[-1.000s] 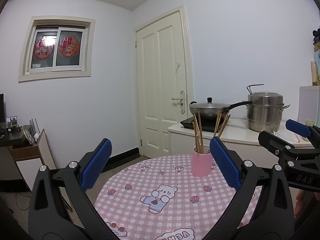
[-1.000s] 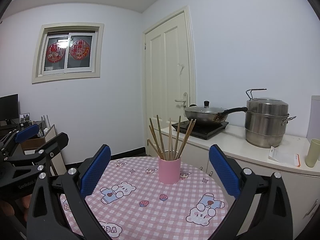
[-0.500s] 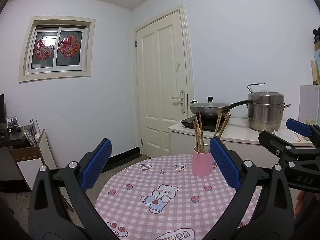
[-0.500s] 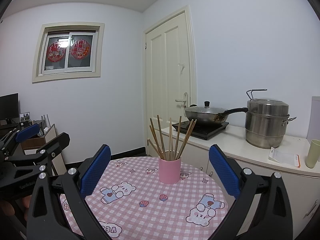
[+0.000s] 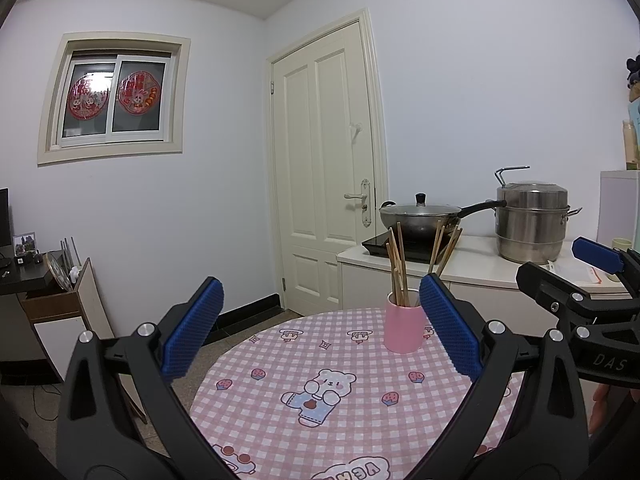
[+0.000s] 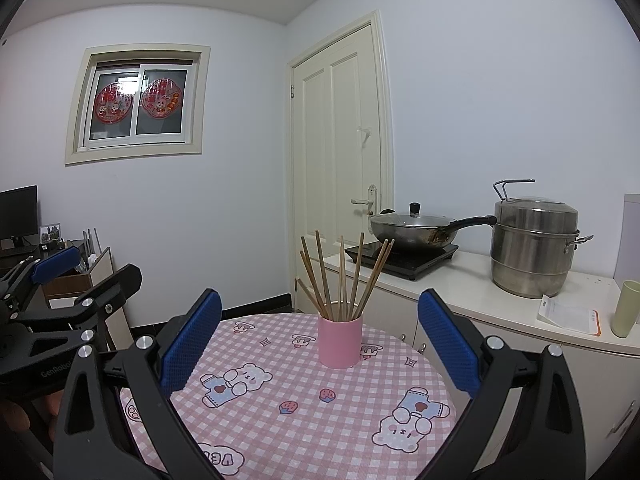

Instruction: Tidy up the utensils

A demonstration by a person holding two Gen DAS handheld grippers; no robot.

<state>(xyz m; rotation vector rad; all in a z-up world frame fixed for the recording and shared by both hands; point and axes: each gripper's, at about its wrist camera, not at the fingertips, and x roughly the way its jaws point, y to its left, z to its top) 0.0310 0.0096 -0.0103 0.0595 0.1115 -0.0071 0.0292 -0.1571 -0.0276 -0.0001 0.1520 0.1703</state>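
"DAS" is printed in pale letters on the black body of the right gripper. "GenRobo…", cut off, is read on the left gripper. Upside-down letters "VE" are seen on the tablecloth; elsewhere nothing is legible.

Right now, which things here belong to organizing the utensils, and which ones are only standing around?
For the job:
- chopsticks
- pink cup holding them
- left gripper, open
- right gripper, open

Just standing about:
- lidded wok
- steel steamer pot
- induction cooker
- green cup
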